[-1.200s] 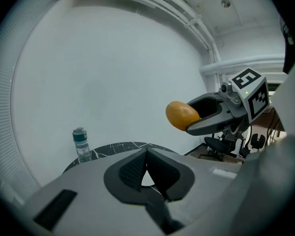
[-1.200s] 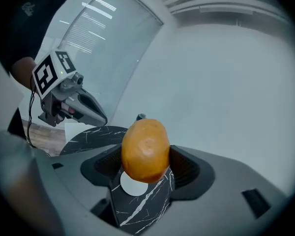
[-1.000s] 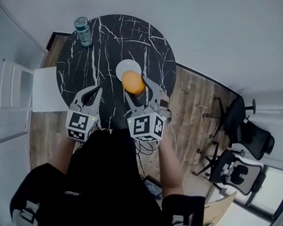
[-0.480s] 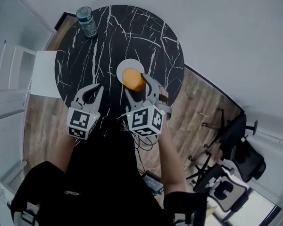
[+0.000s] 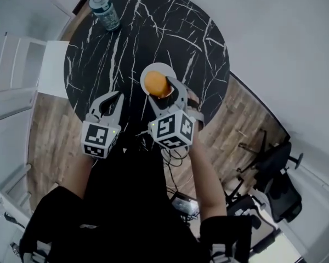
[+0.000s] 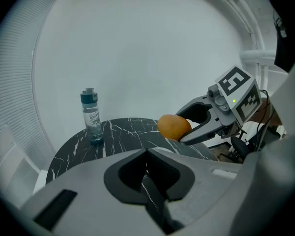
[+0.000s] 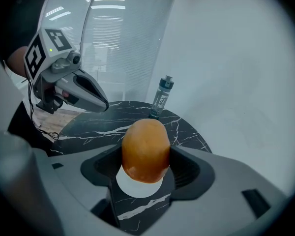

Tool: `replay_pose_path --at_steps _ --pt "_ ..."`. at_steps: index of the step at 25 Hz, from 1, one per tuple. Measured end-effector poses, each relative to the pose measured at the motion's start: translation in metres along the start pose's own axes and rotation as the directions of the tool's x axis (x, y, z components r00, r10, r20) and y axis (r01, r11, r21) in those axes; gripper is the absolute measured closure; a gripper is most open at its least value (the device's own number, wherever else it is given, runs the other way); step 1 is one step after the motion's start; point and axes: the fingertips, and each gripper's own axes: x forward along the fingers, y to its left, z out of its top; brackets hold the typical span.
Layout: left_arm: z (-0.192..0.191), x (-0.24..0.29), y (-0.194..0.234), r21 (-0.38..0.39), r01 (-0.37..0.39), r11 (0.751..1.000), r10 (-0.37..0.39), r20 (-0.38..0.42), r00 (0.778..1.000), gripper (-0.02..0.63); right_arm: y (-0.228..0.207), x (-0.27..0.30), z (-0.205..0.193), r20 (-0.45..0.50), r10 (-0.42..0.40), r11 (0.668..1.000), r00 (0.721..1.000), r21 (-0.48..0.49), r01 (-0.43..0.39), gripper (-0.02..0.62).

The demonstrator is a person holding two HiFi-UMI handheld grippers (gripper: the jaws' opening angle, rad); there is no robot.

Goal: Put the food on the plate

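An orange-brown rounded piece of food (image 5: 156, 84) is held in my right gripper (image 5: 161, 90), which is shut on it. It hangs over the near part of a small white plate (image 5: 153, 68) on the round black marble table (image 5: 126, 43). In the right gripper view the food (image 7: 145, 149) fills the gap between the jaws, with the plate (image 7: 137, 188) showing just beneath it. My left gripper (image 5: 112, 102) hovers over the table's near left edge, its jaws together and holding nothing. From the left gripper view the food (image 6: 173, 127) and the right gripper (image 6: 202, 125) appear to the right.
A clear water bottle (image 5: 104, 7) with a blue-grey cap stands at the table's far left edge, also seen as the bottle (image 6: 90, 114) and the bottle (image 7: 162, 96). A white chair (image 5: 22, 75) stands left of the table. Black office chairs (image 5: 279, 174) stand on the wooden floor at the right.
My right gripper has carried the food a little forward, so it now sits over the plate's near part. The left gripper has kept its place beside it.
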Motion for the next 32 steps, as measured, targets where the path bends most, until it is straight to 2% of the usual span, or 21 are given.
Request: replay_pose_path --at_steps 11,17,21,32 --pt "-0.032 0.03 0.011 -0.054 -0.078 0.996 0.073 -0.076 0.994 0.606 0.007 0.048 -0.038 -0.059 0.135 0.99 0.989 -0.021 -0.136 0.298" --pt "-0.051 0.044 0.019 -0.067 -0.106 0.992 0.098 -0.118 0.988 0.606 0.006 0.068 -0.058 -0.114 0.166 0.984 0.979 -0.042 -0.172 0.298" --pt "-0.062 0.046 0.02 -0.086 -0.126 0.988 0.113 -0.14 0.984 0.606 0.01 0.079 -0.069 -0.158 0.165 0.979 0.974 -0.092 -0.181 0.298" --pt "-0.086 0.045 0.009 -0.117 -0.147 0.982 0.124 -0.186 0.975 0.606 0.016 0.098 -0.094 -0.233 0.221 0.97 0.947 -0.044 -0.237 0.298"
